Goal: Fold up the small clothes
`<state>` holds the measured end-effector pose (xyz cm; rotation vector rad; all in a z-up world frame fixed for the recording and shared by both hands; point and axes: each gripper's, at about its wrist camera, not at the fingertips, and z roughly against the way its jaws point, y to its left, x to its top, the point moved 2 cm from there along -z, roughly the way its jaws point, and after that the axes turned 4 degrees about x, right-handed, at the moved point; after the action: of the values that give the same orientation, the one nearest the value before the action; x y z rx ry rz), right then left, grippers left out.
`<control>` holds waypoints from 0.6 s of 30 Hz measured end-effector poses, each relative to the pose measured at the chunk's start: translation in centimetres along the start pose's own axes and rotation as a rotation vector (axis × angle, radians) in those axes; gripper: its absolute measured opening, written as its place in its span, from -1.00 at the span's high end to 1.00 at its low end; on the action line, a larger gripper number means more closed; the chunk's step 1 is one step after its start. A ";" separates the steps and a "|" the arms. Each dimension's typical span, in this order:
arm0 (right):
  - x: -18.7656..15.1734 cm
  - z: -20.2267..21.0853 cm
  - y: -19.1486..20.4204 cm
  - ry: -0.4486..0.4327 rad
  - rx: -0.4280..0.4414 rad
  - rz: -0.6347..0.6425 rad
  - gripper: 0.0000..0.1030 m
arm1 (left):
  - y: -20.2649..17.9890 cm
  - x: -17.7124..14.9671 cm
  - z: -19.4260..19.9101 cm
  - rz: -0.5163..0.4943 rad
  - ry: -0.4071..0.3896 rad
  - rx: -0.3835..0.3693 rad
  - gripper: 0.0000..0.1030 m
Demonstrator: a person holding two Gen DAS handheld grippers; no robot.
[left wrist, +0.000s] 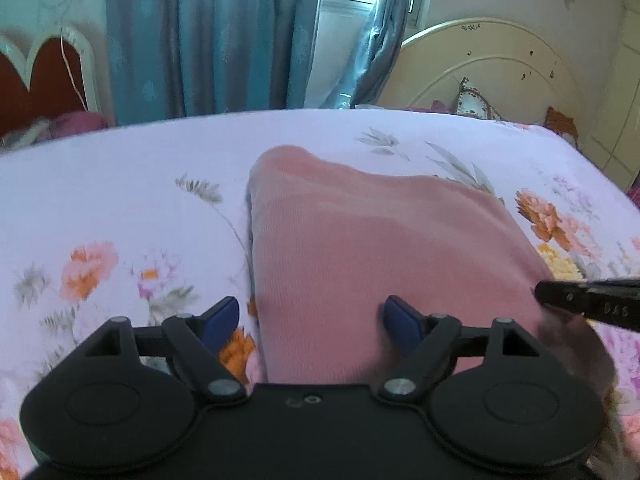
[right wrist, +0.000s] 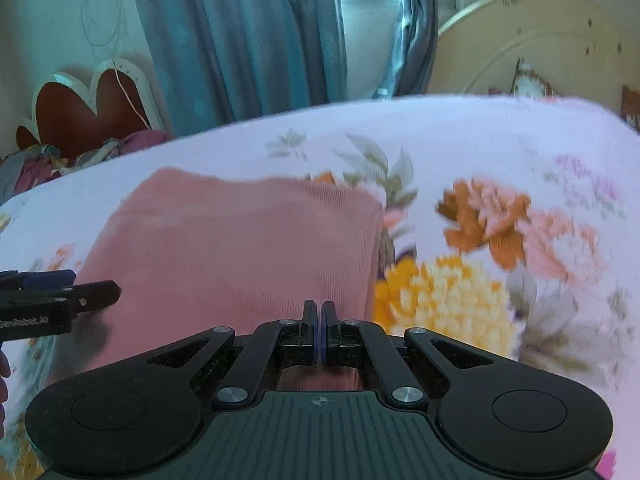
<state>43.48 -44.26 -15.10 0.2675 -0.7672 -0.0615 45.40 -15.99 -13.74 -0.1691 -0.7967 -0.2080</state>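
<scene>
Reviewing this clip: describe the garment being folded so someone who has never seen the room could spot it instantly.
Start from the bed, covered by a pale floral sheet. In its middle, just ahead of both grippers, lies the pink garment, already folded into a rough rectangle. It is the only plain, finely ribbed fabric there; everything around it is printed with flowers.

bare floral bed sheet point(left wrist: 120, 184) left of and beyond pink garment point(left wrist: 360, 240), passable. blocked at bed's far edge by curtains point(left wrist: 208, 40); headboard point(left wrist: 500, 68) at far right corner.
</scene>
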 end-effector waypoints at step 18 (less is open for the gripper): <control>0.8 1.0 0.9 -0.079 0.038 -0.111 -1.00 | 2.2 0.0 -0.6 0.022 0.039 -0.126 -0.65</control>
<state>43.29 -43.69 -13.66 0.3448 -0.8320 -0.1631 46.34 -14.03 -14.25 -0.2915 -0.7426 -0.2401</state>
